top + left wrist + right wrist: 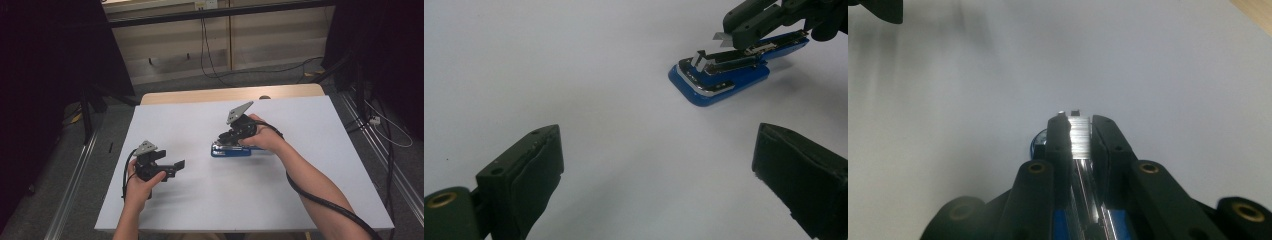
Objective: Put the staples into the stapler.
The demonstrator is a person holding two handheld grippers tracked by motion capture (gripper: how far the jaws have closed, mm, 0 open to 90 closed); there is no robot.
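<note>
Stapler [231,149] lies on table [300,165], right of left tongs [176,167].

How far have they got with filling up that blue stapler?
Done: the blue stapler lies opened on the white table. In hand: the right gripper pinches a silver strip of staples over its metal channel. Left: seating the strip and closing it. The left gripper waits open.

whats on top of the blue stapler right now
The right gripper sits over the open blue stapler, its jaws pinched on a strip of staples above the metal channel. The jaws hide the channel's rear, so whether more staples lie inside cannot be seen.
</note>
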